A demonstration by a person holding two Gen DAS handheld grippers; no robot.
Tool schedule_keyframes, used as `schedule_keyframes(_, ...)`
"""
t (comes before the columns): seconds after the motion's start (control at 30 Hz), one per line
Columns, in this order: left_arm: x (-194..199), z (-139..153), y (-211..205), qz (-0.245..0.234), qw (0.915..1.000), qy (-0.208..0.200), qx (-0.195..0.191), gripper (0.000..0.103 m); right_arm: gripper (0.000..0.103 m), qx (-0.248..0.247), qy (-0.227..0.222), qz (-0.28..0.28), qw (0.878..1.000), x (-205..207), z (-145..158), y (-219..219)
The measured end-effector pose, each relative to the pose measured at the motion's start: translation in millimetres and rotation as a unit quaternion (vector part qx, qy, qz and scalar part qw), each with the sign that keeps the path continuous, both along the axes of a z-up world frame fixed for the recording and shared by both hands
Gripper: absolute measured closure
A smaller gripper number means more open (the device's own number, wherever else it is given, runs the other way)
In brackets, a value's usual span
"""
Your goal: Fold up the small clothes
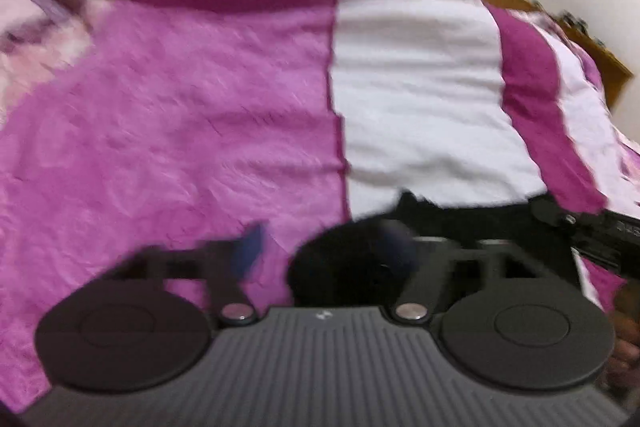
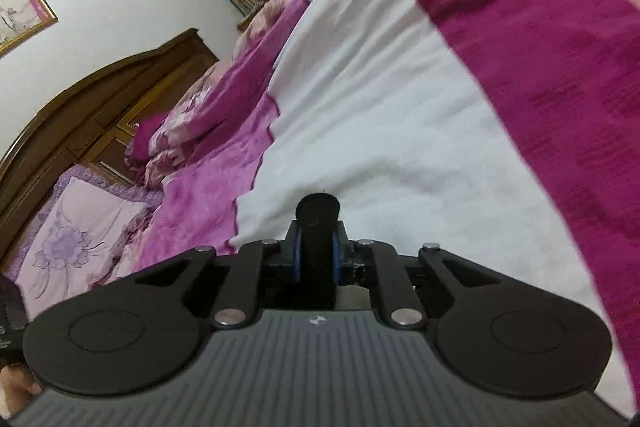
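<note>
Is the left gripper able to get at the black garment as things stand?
Probably yes. The black garment sits right between the open fingers of the left gripper, with nothing covering it. The right gripper pinches it too.

The bedspread (image 2: 400,99) is showing broad bands of white, deep magenta and lighter mottled pink, and the pillows (image 2: 188,123) at the head of the bed are showing magenta with pale floral blotches. A lilac cushion (image 2: 76,231) is wearing a purple flower print with a frilled violet edge, in front of the dark brown wooden headboard (image 2: 100,95). The black garment (image 2: 318,215) is sitting between blue pads on the black right tool (image 2: 318,251), and the left tool (image 1: 324,251) is showing black too, with a grey ribbed body.
</note>
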State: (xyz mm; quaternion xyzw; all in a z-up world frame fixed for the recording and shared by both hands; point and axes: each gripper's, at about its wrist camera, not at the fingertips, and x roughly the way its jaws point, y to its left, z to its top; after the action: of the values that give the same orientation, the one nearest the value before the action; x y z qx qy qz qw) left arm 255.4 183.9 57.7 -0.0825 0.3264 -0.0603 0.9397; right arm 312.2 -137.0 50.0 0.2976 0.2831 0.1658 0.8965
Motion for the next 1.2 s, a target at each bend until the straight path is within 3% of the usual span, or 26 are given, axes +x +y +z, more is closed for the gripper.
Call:
schedule_keyframes(0.07, -3.8, -4.9, -7.1, -0.014, 0.9999, 0.000, 0.009, 0.028, 0.089, 0.011, 0.005, -0.009, 1.000, 1.6, -7.1, -7.9)
schedule_keyframes(0.13, -2.3, -8.1, -13.4, -0.032, 0.9993, 0.008, 0.018, 0.069, 0.089, 0.034, 0.028, -0.025, 0.999, 4.9, -19.8, -15.7)
schedule_keyframes(0.17, 1.9, -9.1, -18.1, -0.030, 0.9985, 0.022, 0.039, 0.095, 0.088, 0.041, 0.040, -0.032, 0.998, 7.4, -27.2, -18.1)
schedule_keyframes(0.2, 6.3, -9.9, -22.5, -0.019, 0.9972, 0.034, 0.064, 0.096, 0.088, 0.041, 0.049, -0.035, 0.997, 8.7, -32.2, -19.0)
schedule_keyframes(0.27, 5.4, -5.8, -24.5, -0.026, 0.9968, 0.018, 0.073, 0.096, 0.086, 0.009, 0.040, -0.052, 0.998, 4.1, -28.4, -19.0)
schedule_keyframes(0.33, 0.8, 0.3, -23.1, -0.033, 0.9961, 0.003, 0.081, 0.096, 0.064, -0.061, -0.003, -0.067, 0.996, -4.4, -7.1, -14.1)
schedule_keyframes(0.37, -0.7, 3.3, -20.5, -0.030, 0.9965, -0.001, 0.078, 0.096, 0.045, -0.085, -0.029, -0.044, 0.995, -6.5, 6.8, -11.7)
schedule_keyframes(0.4, -1.1, 5.8, -16.3, -0.018, 0.9977, -0.002, 0.066, 0.096, 0.039, -0.092, -0.037, -0.001, 0.995, -3.9, 17.7, -8.4)
schedule_keyframes(0.47, 3.4, 9.3, -8.7, 0.003, 0.9995, 0.004, 0.032, 0.096, 0.039, -0.126, 0.020, 0.110, 0.986, 22.1, 32.8, 13.7)
schedule_keyframes(0.57, 11.8, 15.4, -9.3, 0.015, 0.9996, 0.003, 0.022, 0.096, 0.039, -0.214, 0.051, 0.133, 0.967, 47.6, 38.0, 48.8)
schedule_keyframes(0.77, 20.4, 22.5, -20.0, -0.004, 0.9987, -0.016, 0.048, 0.096, 0.039, -0.291, 0.010, 0.250, 0.923, 52.1, 16.9, 85.5)
schedule_keyframes(0.83, 21.1, 21.5, -18.4, -0.002, 0.9989, -0.011, 0.044, 0.096, 0.039, -0.259, 0.006, 0.290, 0.921, 55.7, 16.4, 88.5)
schedule_keyframes(0.9, 21.2, 19.7, -17.0, 0.000, 0.9988, -0.010, 0.049, 0.096, 0.036, -0.244, 0.019, 0.285, 0.927, 59.6, 17.7, 92.8)
schedule_keyframes(0.97, 22.5, 17.0, -15.8, 0.004, 0.9986, -0.004, 0.052, 0.096, 0.036, -0.260, 0.012, 0.266, 0.928, 58.3, 16.9, 98.8)
schedule_keyframes(1.1, 22.9, 14.6, -16.7, 0.003, 0.9981, -0.006, 0.061, 0.096, 0.034, -0.336, -0.035, 0.273, 0.901, 52.7, 10.7, 118.4)
schedule_keyframes(1.17, 21.6, 15.3, -18.1, 0.002, 0.9979, -0.012, 0.064, 0.096, 0.035, -0.341, -0.036, 0.278, 0.897, 53.7, 6.5, 118.9)
schedule_keyframes(1.2, 20.9, 15.5, -18.9, 0.002, 0.9978, -0.013, 0.065, 0.096, 0.049, -0.344, -0.033, 0.279, 0.896, 51.7, 4.3, 118.7)
